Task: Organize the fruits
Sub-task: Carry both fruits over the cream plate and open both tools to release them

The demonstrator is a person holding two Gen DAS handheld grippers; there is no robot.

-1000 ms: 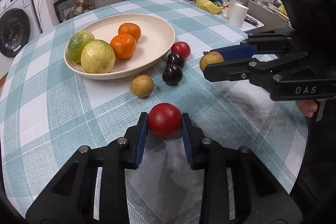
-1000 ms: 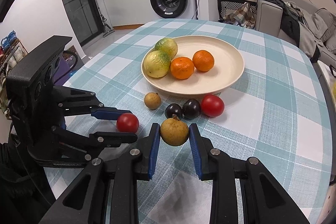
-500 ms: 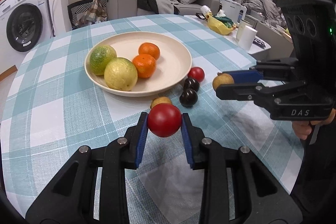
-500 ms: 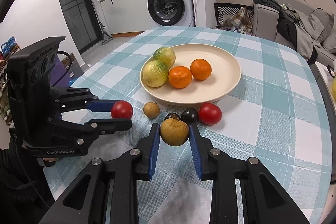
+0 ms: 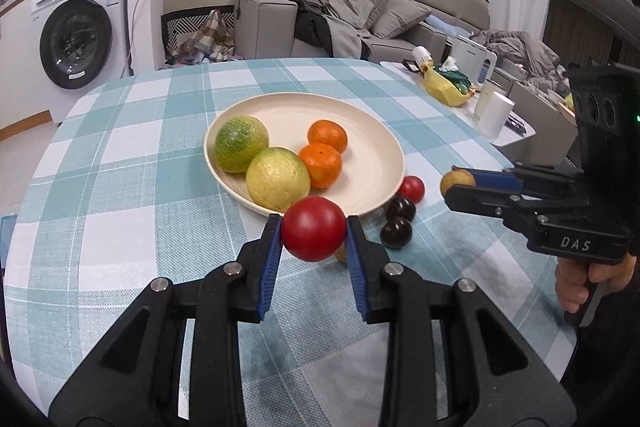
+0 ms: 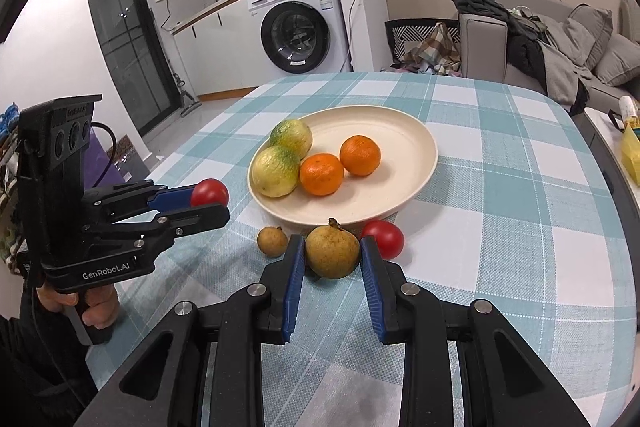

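Left gripper [image 5: 314, 239] is clamping a red tomato [image 5: 313, 228], right gripper [image 6: 332, 259] a brown fruit [image 6: 332, 251]; probably best lowering each gently into the plate's [image 5: 376, 163] bare side.

The tabletop [image 5: 120, 195] wears a teal-and-white check cloth. On it sits a cream plate [image 5: 372, 131] with two orange tangerines [image 5: 321, 165] and two yellow-green citrus fruits [image 5: 278, 178]. A red tomato [image 5: 313, 229] sits between blue pads of the black left tool [image 5: 313, 239]; the right tool [image 6: 332, 267] holds a tan-brown fruit [image 6: 332, 251]. Two dark purple fruits [image 5: 396, 231] lie beside the plate.
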